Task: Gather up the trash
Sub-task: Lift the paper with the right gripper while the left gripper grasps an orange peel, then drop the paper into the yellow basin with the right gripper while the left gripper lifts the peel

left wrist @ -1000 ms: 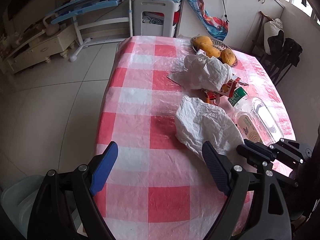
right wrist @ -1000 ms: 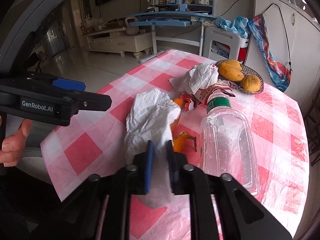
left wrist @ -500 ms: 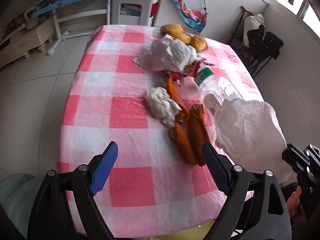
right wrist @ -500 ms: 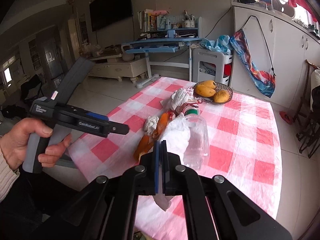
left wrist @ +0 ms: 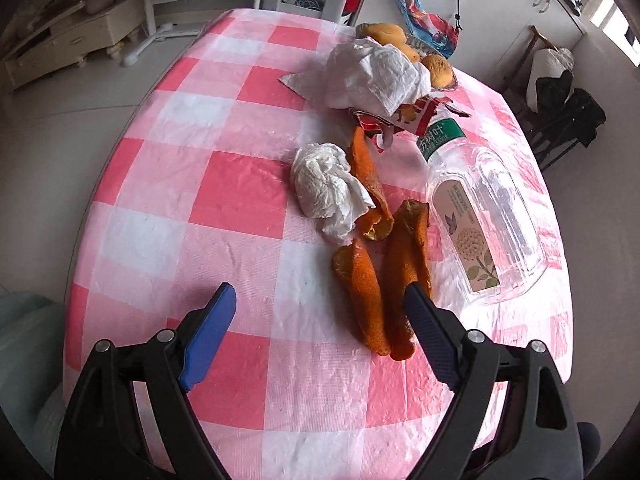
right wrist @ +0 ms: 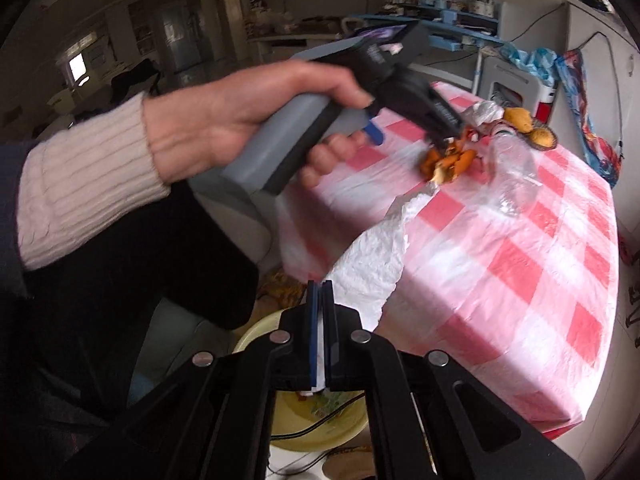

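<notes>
White tissue (right wrist: 374, 264) between right fingers (right wrist: 327, 320)

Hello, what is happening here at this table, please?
A person is clearing trash from a table with a pink checked cloth, holding one tool in each hand. The right tool is shut on a white plastic bag and holds it beyond the table edge, above a yellow basin on the floor. The left tool is open above the orange peels. A crumpled tissue, a clear plastic bottle and another white bag lie on the table.
</notes>
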### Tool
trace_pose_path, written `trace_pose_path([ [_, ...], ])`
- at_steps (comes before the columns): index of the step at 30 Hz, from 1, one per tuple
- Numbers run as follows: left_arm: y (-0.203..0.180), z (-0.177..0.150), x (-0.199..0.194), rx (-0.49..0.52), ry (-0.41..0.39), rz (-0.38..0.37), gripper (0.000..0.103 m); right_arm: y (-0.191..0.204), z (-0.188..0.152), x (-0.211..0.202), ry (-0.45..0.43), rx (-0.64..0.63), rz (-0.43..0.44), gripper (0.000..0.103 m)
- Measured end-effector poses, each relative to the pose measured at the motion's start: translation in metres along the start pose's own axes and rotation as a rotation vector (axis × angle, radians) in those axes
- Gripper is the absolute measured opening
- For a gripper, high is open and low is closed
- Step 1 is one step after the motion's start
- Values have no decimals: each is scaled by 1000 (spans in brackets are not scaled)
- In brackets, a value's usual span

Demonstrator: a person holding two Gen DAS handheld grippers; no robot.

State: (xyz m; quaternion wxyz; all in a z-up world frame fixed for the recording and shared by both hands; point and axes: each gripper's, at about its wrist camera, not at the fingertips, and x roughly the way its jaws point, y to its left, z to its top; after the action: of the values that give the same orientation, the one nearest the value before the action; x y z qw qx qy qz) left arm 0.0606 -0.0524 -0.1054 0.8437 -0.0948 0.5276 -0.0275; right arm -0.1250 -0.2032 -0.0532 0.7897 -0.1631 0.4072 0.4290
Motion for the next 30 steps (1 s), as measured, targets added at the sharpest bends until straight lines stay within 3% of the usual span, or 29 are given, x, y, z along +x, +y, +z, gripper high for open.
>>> trace_pose_path([
  [4,-9,-2,-1,25,-30,56,82,19,-12,15,94,-70,67,3],
  [9,-6,-5,-3,28,-37,28,63,24,-13,34,137,-79,95,3],
  [12,-10,-8,-4,64,-33,11,39,19,-13,49,152,-63,87,3],
  [14,-9,-8,-3,70,-17,-16,16,17,-16,54,164,-54,82,3],
  [23,-3,-12,-25,96,-45,-60,13,-2,-17,58,161,26,50,4],
  [24,-2,-13,-30,102,-54,-56,13,-2,-17,58,159,33,61,13],
  [25,2,-16,-38,101,-64,-53,13,-2,-16,57,158,38,74,41],
  [27,9,-24,-47,83,-67,-66,13,7,-16,58,149,28,98,74],
  [30,17,-43,-62,72,-70,-87,13,23,-19,74,176,22,169,74],
])
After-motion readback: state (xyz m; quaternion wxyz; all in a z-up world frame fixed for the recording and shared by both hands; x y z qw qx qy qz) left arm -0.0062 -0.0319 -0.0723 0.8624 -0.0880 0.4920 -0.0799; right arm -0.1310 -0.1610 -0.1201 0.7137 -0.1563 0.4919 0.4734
